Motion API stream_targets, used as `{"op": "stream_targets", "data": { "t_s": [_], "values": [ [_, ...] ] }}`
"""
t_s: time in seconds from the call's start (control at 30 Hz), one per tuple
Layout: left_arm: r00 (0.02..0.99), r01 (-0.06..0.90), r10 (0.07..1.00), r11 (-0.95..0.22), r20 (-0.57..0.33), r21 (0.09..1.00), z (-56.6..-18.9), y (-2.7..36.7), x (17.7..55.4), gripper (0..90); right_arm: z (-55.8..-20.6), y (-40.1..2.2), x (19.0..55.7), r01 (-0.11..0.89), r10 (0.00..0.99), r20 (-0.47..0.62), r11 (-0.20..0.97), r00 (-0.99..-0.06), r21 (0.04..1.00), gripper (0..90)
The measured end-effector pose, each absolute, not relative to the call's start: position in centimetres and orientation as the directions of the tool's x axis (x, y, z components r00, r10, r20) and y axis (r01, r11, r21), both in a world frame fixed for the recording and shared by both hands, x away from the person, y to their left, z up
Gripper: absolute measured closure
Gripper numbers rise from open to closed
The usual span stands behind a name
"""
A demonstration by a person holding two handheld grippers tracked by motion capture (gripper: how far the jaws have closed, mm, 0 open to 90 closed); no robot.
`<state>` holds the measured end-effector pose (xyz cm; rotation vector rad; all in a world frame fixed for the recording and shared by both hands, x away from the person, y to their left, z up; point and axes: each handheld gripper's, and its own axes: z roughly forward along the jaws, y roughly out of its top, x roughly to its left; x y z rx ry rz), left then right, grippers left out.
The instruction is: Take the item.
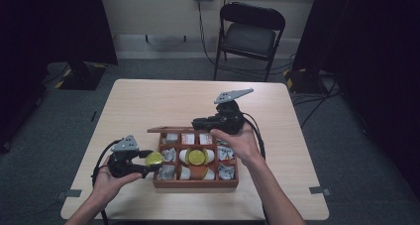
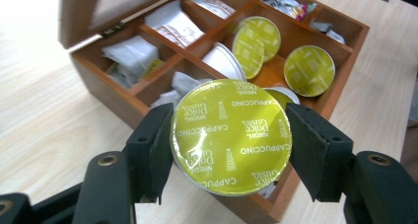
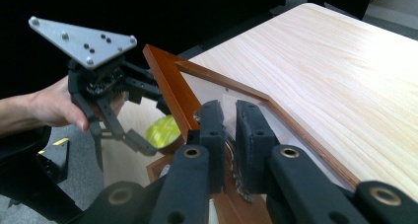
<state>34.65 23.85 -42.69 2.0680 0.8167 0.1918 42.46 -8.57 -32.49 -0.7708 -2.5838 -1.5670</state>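
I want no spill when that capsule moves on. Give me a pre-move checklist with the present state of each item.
1. Left tool clamped on the green capsule, a jaw on each side: ok.
2. Capsule outside the wooden box, at its left edge: ok.
3. Right tool pinching the lid to keep it open: ok.
4. Other green capsules resting in their compartments: ok.
5. Bare table beside the box for setting down: ok.
6. Grip firm enough: cannot tell.

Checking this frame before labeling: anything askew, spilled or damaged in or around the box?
Nothing spilled or damaged. The wooden box sits square on the table, and the right gripper pinches its lid open. One green capsule is out of its compartment, clamped in the left gripper. The sachets lie loosely jumbled.
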Motion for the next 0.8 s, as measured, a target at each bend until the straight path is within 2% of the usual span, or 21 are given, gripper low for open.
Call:
{"op": "stream_targets", "data": {
  "t_s": [0.7, 0.8],
  "values": [
    [0.656, 0.54, 0.741, -0.326, -0.145, 0.776, -42.8, 28.0, 38.5, 38.1, -32.5, -8.6, 42.5, 0.422, 0.396, 0.269, 0.374, -0.878, 0.826, 82.4],
    [0.655, 0.547, 0.745, -0.348, -0.13, 0.762, -43.0, 28.0, 39.3, 38.1, -32.5, -8.6, 42.5, 0.423, 0.397, 0.27, 0.373, -0.877, 0.826, 82.4]
  ]
}}
